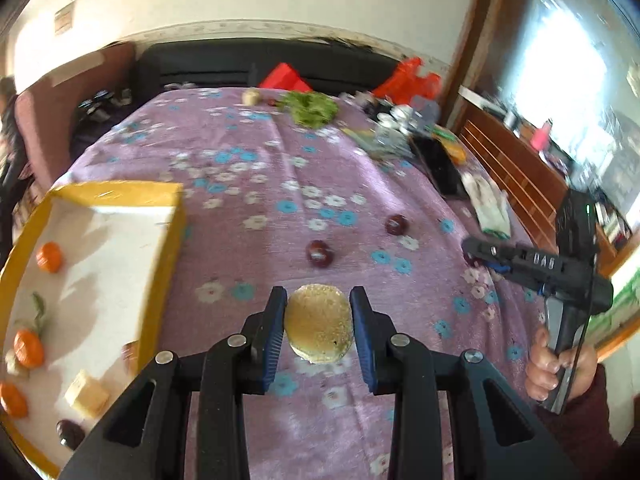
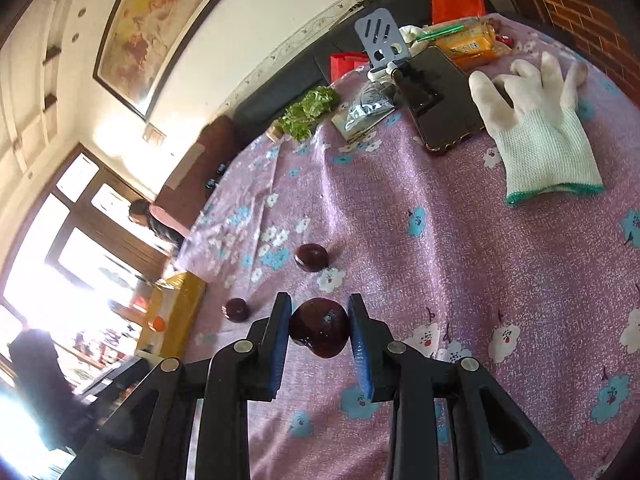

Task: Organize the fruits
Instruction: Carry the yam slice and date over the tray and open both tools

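Left gripper [image 1: 319,322] is clamped on a round yellow-brown fruit [image 1: 319,323], held up over the floral tablecloth [image 1: 248,168] just right of the yellow box [image 1: 100,192], which has tangerines [image 1: 49,257] inside. Right gripper [image 2: 319,327] is squeezed tight on a dark red plum [image 2: 319,327] at the near edge of the table. Two more plums [image 2: 312,257] sit on the cloth just past it, white glove [image 2: 544,136] toward the far right edge.

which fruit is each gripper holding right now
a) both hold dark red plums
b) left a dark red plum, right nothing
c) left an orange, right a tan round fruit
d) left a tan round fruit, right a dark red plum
d: the left gripper is shut on the tan round fruit, and the right gripper pinches a dark red plum between its blue pads.
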{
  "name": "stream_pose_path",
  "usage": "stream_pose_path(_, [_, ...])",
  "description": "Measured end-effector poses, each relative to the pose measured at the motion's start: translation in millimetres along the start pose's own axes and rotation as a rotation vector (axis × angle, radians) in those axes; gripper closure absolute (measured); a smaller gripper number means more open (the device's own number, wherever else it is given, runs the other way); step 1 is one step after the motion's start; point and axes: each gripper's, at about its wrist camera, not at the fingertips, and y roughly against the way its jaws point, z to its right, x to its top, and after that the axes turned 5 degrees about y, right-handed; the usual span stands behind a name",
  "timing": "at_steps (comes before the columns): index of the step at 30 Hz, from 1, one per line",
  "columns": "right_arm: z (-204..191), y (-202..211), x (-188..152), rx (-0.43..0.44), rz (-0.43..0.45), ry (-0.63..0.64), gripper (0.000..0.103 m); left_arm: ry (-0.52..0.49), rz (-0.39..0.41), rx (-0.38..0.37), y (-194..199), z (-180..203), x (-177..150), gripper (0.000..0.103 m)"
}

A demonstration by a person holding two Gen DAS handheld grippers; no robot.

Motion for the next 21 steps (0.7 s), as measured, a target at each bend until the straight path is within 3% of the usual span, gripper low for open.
stream_pose_path(6, [-32,-8,-10,-0.13,-0.031,0.134,0.072,0.115,0.046,0.087,37,-61,-8,0.072])
stream_pose_path(15, [-149,-28,-32,-0.011,-0.09,0.306,0.071,0.25,0.089,0.247,81,-149,-35,0.072])
stream_pose_path(21, [-232,-72,-56,0.071,-0.183,0.421,0.071,0.347,0.078,0.279,87,-198,-51,0.072])
